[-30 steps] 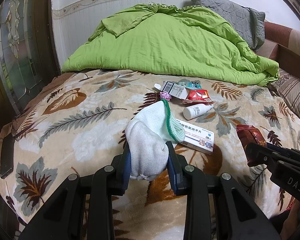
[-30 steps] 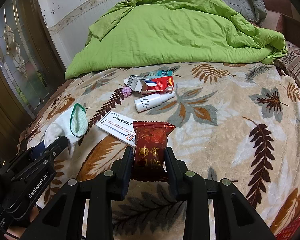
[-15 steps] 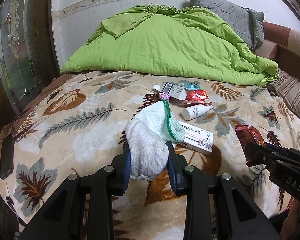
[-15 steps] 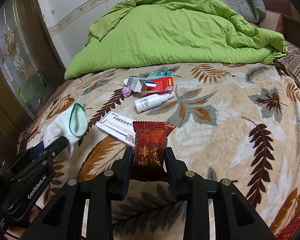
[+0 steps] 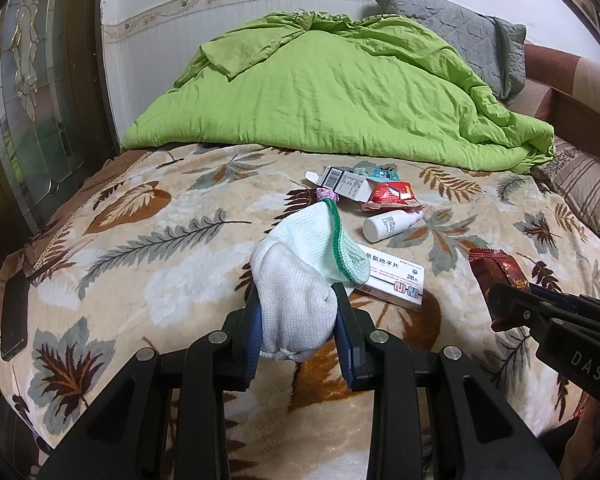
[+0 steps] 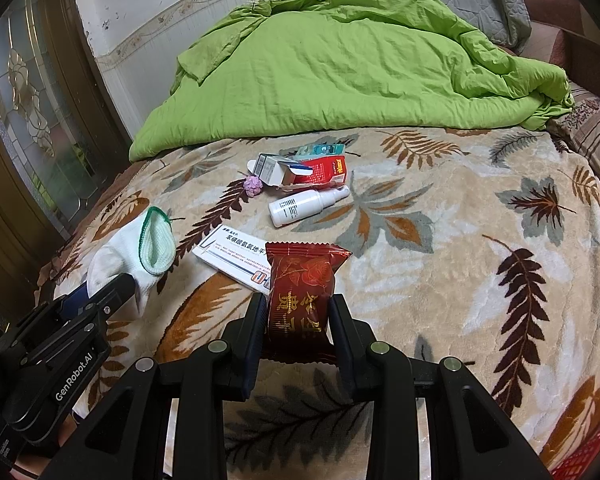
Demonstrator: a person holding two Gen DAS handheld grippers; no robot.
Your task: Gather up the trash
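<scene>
I am clamping a dark red snack packet in my right claw, jaws narrowed onto its sides, above the leaf-patterned blanket. My left claw is pinching a white sock with a green cuff the same way. At twelve o'clock from the packet, a flat medicine box, a white spray bottle and an opened carton are lying on the blanket; the carton's contents are hidden.

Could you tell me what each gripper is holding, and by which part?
Left gripper holds the white sock by its toe end; right gripper holds the red snack packet by its lower half.
</scene>
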